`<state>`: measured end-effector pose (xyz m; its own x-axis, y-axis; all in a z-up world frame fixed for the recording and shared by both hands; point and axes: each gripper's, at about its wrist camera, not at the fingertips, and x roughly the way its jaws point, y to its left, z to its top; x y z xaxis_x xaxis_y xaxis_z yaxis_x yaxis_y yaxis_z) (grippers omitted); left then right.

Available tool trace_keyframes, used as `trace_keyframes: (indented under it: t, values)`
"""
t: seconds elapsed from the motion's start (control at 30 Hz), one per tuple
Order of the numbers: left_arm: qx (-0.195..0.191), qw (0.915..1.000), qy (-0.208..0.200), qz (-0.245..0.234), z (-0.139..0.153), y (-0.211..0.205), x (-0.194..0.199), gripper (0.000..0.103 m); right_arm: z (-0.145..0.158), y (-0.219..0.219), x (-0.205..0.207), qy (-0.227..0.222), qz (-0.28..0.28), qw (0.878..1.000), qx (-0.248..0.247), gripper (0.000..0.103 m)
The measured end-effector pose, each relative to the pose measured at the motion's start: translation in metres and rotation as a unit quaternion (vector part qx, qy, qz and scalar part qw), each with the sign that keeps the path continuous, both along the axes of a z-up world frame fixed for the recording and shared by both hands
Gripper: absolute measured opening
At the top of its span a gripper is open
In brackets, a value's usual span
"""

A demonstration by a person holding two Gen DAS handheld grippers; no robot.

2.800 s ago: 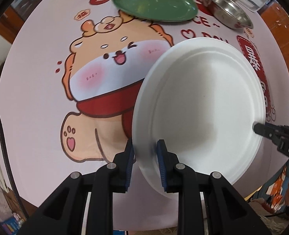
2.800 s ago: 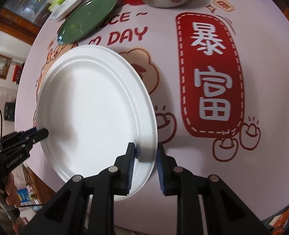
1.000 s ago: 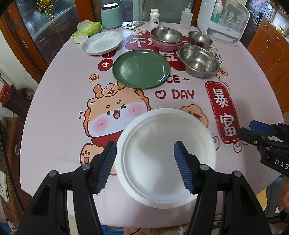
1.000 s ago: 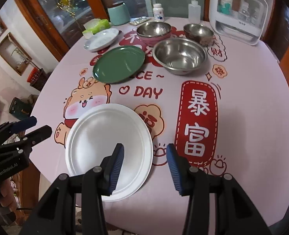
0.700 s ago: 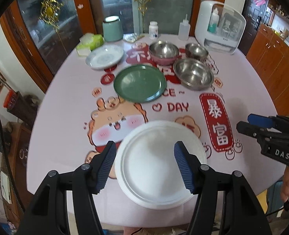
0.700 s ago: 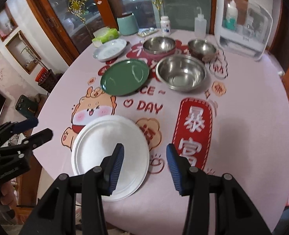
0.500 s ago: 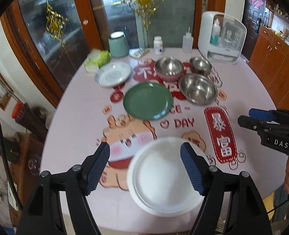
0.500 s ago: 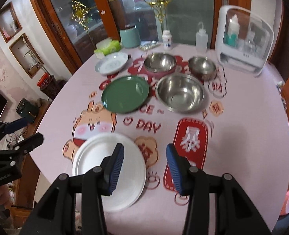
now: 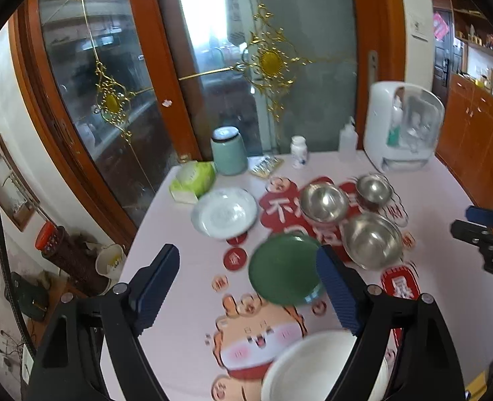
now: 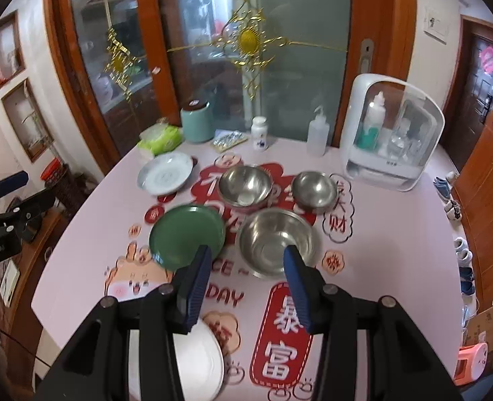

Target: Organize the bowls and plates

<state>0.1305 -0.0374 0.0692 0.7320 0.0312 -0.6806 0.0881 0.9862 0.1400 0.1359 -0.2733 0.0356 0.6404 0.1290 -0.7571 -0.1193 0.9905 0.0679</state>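
Both grippers were up above the table (image 10: pixel 396 234), holding nothing. The left gripper (image 9: pixel 248 287) had its fingers spread wide, and the right gripper (image 10: pixel 246 277) had its fingers apart too. The white plate (image 9: pixel 316 367) sat flat at the near edge of the table, below both grippers and touching neither. Further back was the green plate (image 10: pixel 186 234), right beside the big steel bowl (image 10: pixel 278 240). Behind those sat two more steel bowls (image 10: pixel 244 183) and a pale patterned plate (image 10: pixel 164 175) off to the left.
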Motion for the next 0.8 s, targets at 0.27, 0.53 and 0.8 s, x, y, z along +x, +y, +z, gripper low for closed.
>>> trace_keyframes:
  t: [0.27,0.53,0.8]
  values:
    - [-0.012,0.9997,-0.015,0.013,-0.005,0.015,0.048,0.083,0.022,0.002,0.037,-0.023,-0.011,1.000,0.009,0.045]
    - [-0.026,0.9986,0.045,0.011,-0.059,0.026,0.105,0.083,-0.044,0.033,0.088,0.075,0.022,0.996,0.041,0.045]
    - [-0.027,0.9869,0.159,-0.001,-0.170,0.033,0.162,0.083,-0.156,0.058,0.126,0.212,0.017,0.969,0.122,0.045]
